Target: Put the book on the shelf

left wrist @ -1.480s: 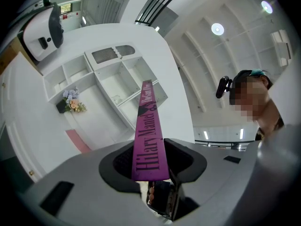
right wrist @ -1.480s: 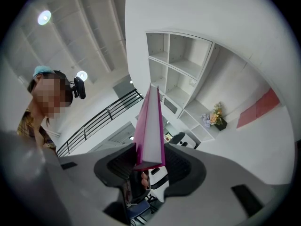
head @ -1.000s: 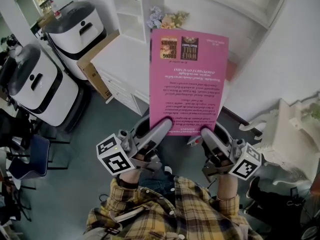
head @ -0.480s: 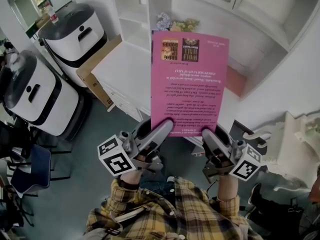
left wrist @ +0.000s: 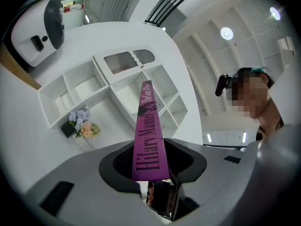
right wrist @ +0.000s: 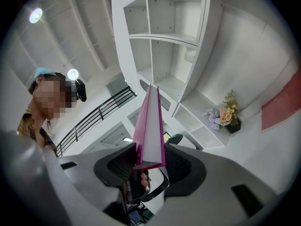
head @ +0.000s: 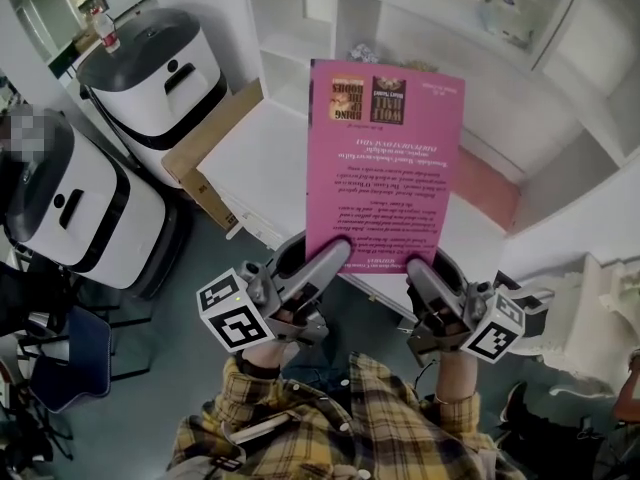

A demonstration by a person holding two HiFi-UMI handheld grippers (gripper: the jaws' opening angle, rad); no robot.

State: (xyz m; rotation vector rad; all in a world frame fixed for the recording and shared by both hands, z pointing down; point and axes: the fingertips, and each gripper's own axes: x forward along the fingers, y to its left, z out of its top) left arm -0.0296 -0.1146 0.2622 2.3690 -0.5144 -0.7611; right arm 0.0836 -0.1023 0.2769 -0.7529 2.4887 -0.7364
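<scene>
White-and-black machine (head: 150, 68) far left, second machine (head: 80, 213) nearer; cardboard box (head: 205, 163) beside them; flower bunch (left wrist: 83, 124); blue chair (head: 62, 363).

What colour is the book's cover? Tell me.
The book has a pink cover with dark print, clearest in the head view.

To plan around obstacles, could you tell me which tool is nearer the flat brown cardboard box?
Left. The left tool, gripping the pink book, sits right of the brown cardboard box; the right tool grips farther right.
</scene>
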